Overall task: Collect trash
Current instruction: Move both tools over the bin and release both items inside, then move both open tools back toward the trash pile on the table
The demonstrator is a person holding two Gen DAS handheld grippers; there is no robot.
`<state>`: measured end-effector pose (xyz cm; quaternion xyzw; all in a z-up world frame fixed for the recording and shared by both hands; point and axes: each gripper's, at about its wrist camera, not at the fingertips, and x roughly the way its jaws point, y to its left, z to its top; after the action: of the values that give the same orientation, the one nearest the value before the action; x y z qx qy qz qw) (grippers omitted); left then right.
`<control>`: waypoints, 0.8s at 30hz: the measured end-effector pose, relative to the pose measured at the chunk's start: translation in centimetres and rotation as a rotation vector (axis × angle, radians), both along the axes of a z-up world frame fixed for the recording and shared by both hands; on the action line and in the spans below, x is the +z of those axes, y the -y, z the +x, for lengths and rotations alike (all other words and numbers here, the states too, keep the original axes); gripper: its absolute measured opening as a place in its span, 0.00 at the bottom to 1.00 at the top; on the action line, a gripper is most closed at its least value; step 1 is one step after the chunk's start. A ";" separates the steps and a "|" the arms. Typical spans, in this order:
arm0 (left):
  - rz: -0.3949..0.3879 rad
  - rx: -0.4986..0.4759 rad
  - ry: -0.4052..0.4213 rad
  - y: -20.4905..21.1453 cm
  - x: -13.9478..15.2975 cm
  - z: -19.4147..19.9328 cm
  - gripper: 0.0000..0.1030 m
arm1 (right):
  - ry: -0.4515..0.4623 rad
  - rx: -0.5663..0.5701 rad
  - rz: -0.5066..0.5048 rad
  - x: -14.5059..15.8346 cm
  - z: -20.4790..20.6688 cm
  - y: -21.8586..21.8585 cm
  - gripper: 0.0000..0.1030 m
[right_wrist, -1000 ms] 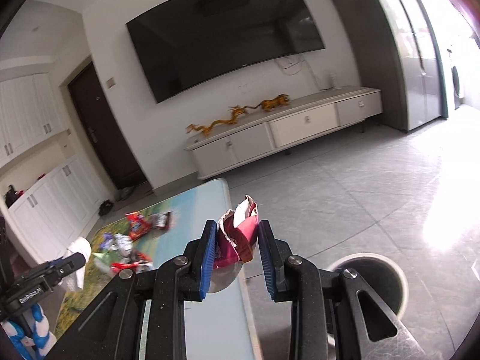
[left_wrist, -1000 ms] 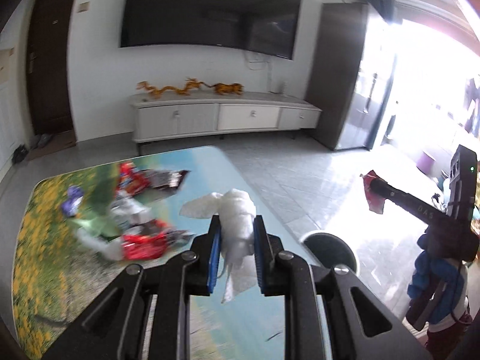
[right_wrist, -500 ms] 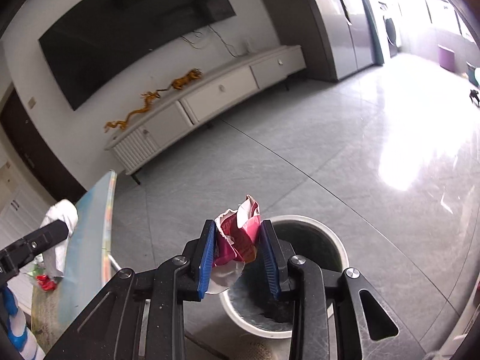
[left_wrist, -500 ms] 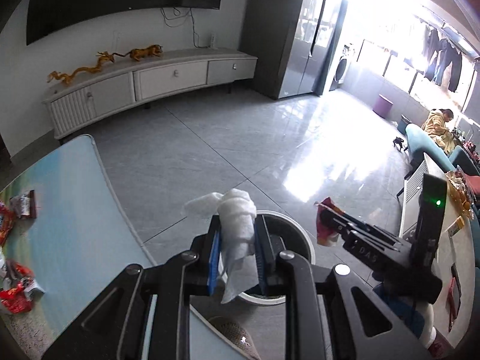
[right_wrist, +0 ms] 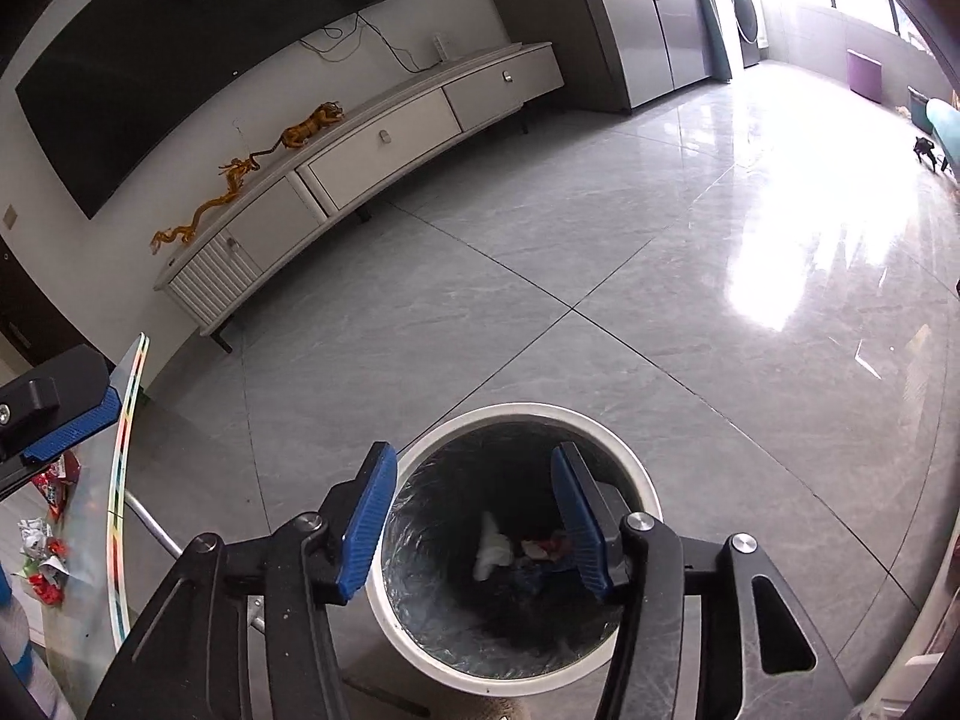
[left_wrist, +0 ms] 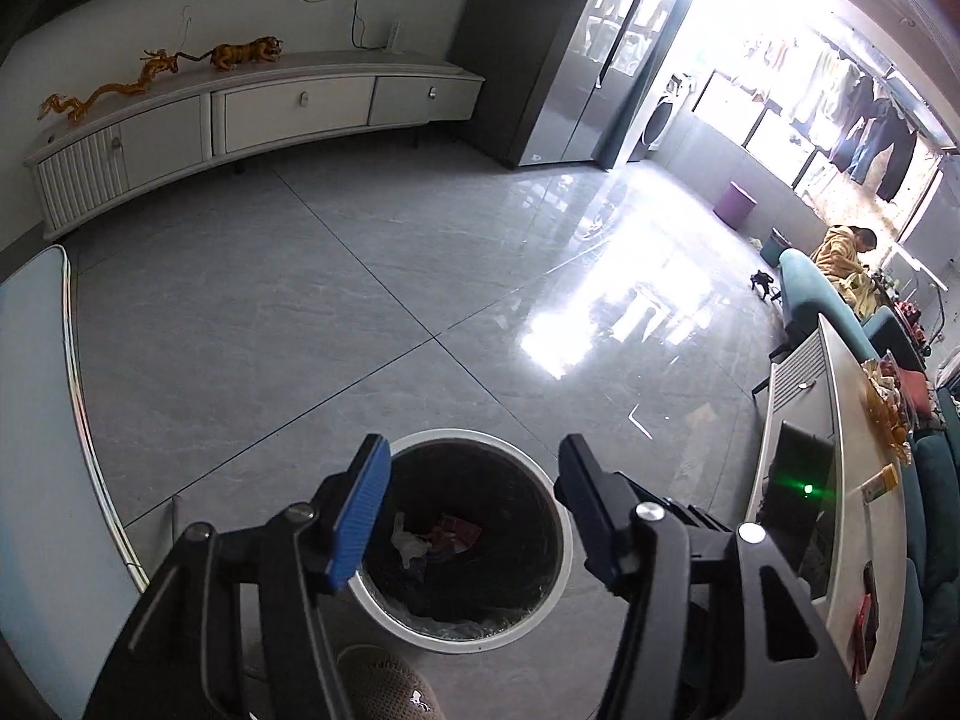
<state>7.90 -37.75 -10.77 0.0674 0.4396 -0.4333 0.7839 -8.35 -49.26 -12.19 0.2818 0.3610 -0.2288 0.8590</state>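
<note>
A round white-rimmed bin with a dark liner stands on the grey floor right below both grippers. My left gripper is open and empty above it. My right gripper is open and empty above it too. Inside the bin lie a white crumpled tissue and a red wrapper. The left gripper's blue-padded fingertip shows at the left edge of the right wrist view. More red and white wrappers lie on the table at the far left.
The glass table with a metal leg stands just left of the bin. A long white TV cabinet lines the far wall. A low counter and teal sofa are on the right. A slipper toe is by the bin.
Both grippers have moved over the bin and opened. The tissue has dropped from the left gripper and the red wrapper from the right one; both now lie in the bin.
</note>
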 end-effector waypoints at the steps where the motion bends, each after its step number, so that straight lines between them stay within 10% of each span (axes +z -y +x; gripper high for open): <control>1: 0.002 0.009 0.011 -0.5 0.1 -0.1 0.55 | -0.001 -0.002 -0.002 -0.1 0.2 0.3 0.52; 9: -0.048 0.123 0.133 -4.1 2.5 0.1 0.55 | 0.029 -0.043 -0.067 2.2 -0.4 -0.5 0.76; 24: -0.046 0.247 0.145 -15.6 5.3 -1.0 0.55 | 0.182 0.021 -0.157 9.5 -1.0 -5.9 0.86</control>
<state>6.85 -22.19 -5.44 0.0257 0.3768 -0.3374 0.8623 -9.31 -43.39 -2.71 0.2295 0.2653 -0.2207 0.9101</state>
